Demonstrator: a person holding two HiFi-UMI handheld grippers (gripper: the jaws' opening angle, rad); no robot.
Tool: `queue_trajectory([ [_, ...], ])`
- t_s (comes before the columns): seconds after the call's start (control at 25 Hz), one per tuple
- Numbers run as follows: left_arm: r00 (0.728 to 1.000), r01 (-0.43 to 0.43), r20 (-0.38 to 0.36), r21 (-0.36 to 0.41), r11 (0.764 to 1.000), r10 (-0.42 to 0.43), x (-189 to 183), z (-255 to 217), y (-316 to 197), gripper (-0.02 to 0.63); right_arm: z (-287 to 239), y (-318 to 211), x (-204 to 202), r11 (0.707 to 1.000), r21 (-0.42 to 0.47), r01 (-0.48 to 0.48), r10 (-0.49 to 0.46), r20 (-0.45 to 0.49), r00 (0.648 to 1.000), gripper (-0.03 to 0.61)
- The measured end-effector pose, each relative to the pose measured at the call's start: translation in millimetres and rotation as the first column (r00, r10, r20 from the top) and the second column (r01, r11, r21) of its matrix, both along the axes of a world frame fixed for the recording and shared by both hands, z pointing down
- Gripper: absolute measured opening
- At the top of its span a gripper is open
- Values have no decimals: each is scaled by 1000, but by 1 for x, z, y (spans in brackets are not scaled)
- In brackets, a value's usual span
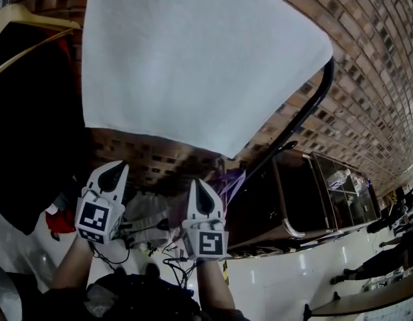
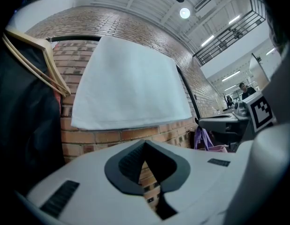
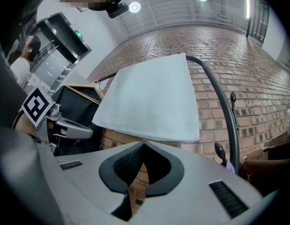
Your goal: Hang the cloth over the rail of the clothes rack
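Closest to us, our two grippers sit side by side low in the head view, pointing toward the wall. Our left gripper [image 1: 117,170] is clenched, its jaws tip to tip with nothing between them. Our right gripper [image 1: 200,189] is clenched the same way and is just as empty. Neither touches the cloth. Beyond and above them the white cloth [image 1: 193,59] hangs draped over the black rail [image 1: 307,116]. It is spread flat, and its lower edge hangs free, well clear of our jaws. To its left a wooden hanger [image 1: 33,22] carries a dark garment [image 1: 26,126]. Down by the rail's post we see a purple item [image 1: 230,179] hanging, and a dark cabinet [image 1: 313,192] stands to its right. Behind everything runs the brick wall [image 1: 373,59].
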State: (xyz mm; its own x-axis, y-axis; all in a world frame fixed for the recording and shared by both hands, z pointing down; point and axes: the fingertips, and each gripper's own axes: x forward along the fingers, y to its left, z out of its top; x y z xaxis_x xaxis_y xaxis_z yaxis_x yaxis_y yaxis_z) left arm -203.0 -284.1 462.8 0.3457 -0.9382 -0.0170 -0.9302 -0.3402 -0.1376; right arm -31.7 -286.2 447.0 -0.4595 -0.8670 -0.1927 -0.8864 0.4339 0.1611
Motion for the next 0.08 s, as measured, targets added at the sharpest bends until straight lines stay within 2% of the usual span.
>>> queue_trajectory([
  [0.08, 1000, -4, -5, 0, 1000, 4, 2, -2, 1, 21, -2, 0, 2, 1000, 5, -3, 3, 0, 1000, 17],
])
